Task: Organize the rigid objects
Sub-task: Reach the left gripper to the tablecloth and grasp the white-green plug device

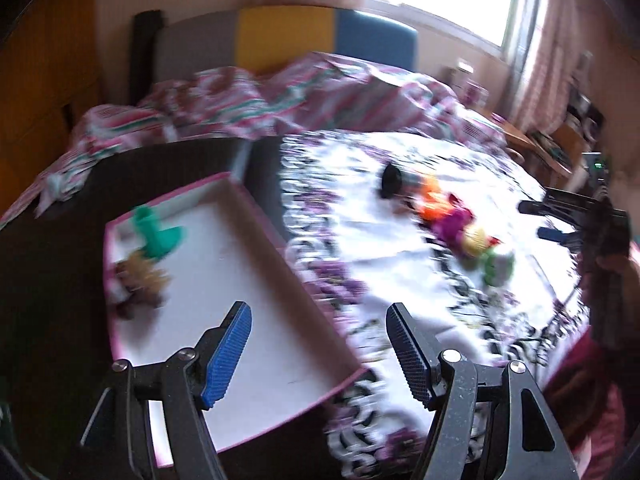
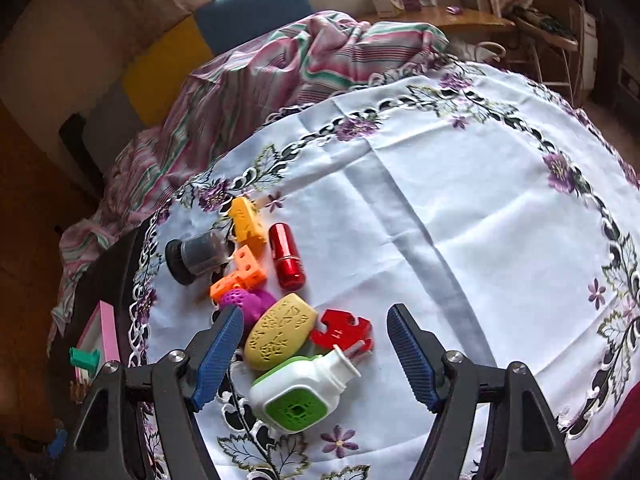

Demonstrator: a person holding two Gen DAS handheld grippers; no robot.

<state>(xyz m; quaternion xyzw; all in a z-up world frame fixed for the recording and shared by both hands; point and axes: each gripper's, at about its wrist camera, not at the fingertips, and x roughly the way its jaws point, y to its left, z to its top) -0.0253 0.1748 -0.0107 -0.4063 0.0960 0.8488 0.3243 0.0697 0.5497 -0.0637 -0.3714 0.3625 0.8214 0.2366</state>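
Pink-rimmed and white inside, the box point(image 1: 224, 280) lies at the left of the desk point(image 1: 64, 280), already holding a green piece point(image 1: 158, 236) and a brownish one point(image 1: 140, 280) too blurred to name. The left hand-held gripper point(image 1: 320, 352) hangs over the box's near right edge, jaws apart and empty. To its right, on the flowered cloth point(image 2: 460, 200), the loose pile waits.

From the right wrist, the right hand-held gripper point(image 2: 314, 354) is likewise released, holding nothing. The yellow oval point(image 2: 280, 332), red puzzle piece point(image 2: 342, 332) and white-and-green bottle point(image 2: 300, 394) lie just ahead between its open fingers. The bottle's long axis runs slantwise, neck up to the right. So the right hand is far nearer the pile; the left is nearer the box.

The left view is smeared, showing the box's inside; the right view shows only its pink wall, but gives the red cylinder point(image 2: 286, 256), orange blocks point(image 2: 244, 264) and dark jar point(image 2: 196, 256) sharply.
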